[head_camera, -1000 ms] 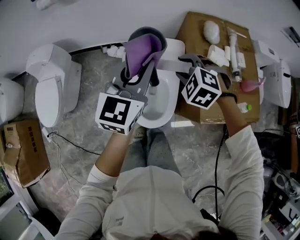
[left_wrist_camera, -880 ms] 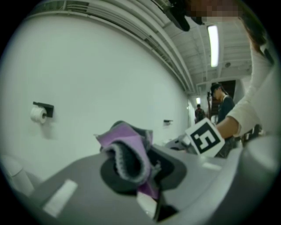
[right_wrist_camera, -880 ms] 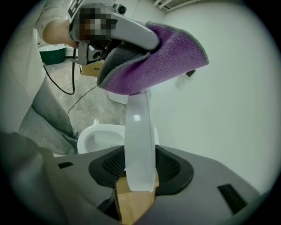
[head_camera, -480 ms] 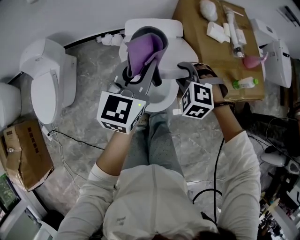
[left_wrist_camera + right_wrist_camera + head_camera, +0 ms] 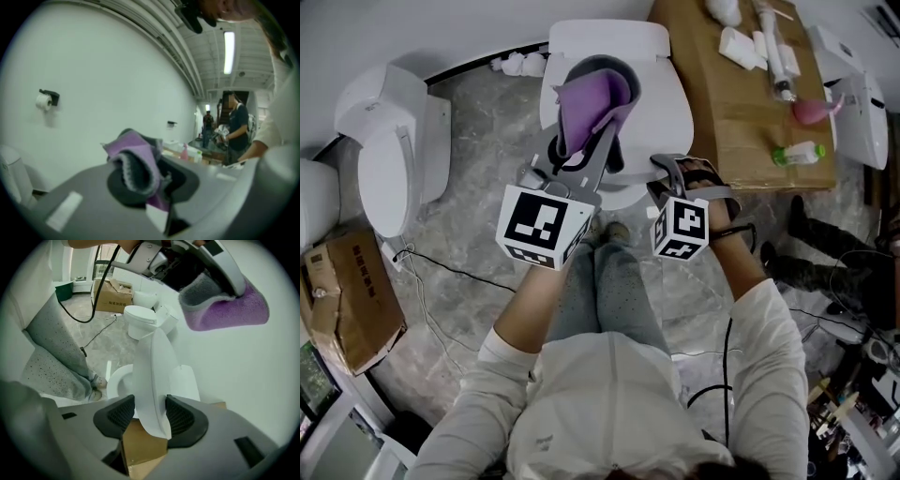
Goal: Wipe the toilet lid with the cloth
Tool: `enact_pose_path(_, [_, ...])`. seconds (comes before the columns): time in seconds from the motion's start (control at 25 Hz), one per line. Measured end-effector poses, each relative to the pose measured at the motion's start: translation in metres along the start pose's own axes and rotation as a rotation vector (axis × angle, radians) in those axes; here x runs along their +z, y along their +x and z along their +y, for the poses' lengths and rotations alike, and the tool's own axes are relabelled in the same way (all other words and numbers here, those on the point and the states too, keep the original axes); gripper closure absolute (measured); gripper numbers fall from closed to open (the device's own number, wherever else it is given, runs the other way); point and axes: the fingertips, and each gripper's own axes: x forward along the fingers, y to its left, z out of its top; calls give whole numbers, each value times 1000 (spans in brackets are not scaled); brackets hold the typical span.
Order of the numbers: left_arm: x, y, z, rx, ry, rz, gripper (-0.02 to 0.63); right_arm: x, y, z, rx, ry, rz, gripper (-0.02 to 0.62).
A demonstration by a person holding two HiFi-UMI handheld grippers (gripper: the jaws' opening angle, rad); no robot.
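The white toilet lid [image 5: 670,112] stands partly raised over the bowl. In the right gripper view its front edge [image 5: 150,376] runs upright between the dark pads, which touch it on both sides. My right gripper [image 5: 661,176] [image 5: 150,416] holds that edge while its jaws are opening. A purple and grey cloth [image 5: 586,98] [image 5: 136,164] [image 5: 229,310] is bunched in my left gripper [image 5: 591,141] [image 5: 152,185], which is shut on it above the toilet, left of the lid.
A second toilet [image 5: 389,159] stands at the left, with a cardboard box [image 5: 352,300] and a cable [image 5: 441,281] on the floor near it. Flat cardboard [image 5: 736,103] at the right bears a bottle [image 5: 797,153] and small items. People [image 5: 236,126] stand further back.
Both grippers have come down and toward me. The right one has shifted from beside the cardboard to the toilet's front right. The cloth stays in the left gripper.
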Motion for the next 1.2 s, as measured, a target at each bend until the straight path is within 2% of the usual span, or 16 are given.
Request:
enact_pose_path(0.24, [-14,10,-10,15,-13,3,557,-8,23,43,39,-18,-6,379])
enact_pose_path(0.48, [-43,17,-15,47,-27,28,557,-18,48,84,77,-58,-28,376])
enact_pose_path(0.88, [-94,26,-5,74,-32,63,557,-34,107,147,121,-22,-32,399])
enact_pose_path(1.08, [-119,27,-4,74,-52,81,557,-38,131,167,187,-2,-12,414])
enact_pose_path(1.2, [-129,28,-6,73,-62,88,557,-41,143,177,267,48,-16,417])
